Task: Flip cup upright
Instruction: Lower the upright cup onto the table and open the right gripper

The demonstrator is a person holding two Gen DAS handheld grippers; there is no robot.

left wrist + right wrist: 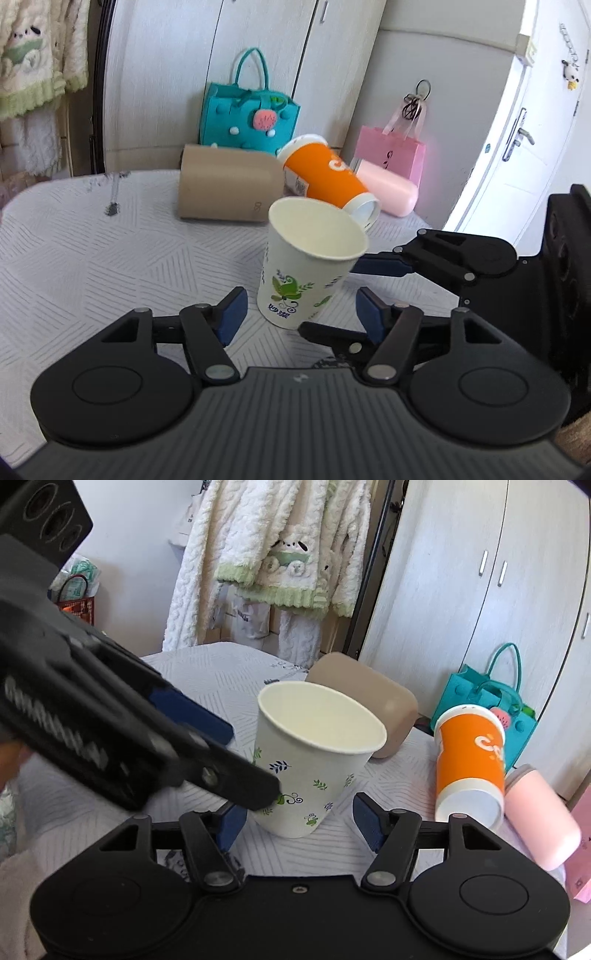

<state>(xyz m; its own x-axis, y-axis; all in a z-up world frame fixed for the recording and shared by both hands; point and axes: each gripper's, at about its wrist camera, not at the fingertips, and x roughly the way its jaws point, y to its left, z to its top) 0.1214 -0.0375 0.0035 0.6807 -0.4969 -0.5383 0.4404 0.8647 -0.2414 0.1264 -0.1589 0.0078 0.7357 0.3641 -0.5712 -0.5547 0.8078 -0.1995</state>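
Observation:
A white paper cup with a green leaf print (308, 266) stands upright, mouth up, on the white patterned tablecloth (110, 251); it also shows in the right wrist view (314, 760). My left gripper (301, 314) is open, its blue pads either side of the cup's base, not touching. My right gripper (299, 821) is open too, pads flanking the cup's base with a gap. The right gripper reaches in from the right in the left wrist view (424, 258). The left gripper crosses the left of the right wrist view (147, 746).
An orange paper cup (325, 173) lies tilted on a tan cylinder (229, 184) and a pink cylinder (388, 188), just behind the white cup. A teal felt bag (247, 114) and a pink gift bag (391, 151) stand at the back by the wardrobe.

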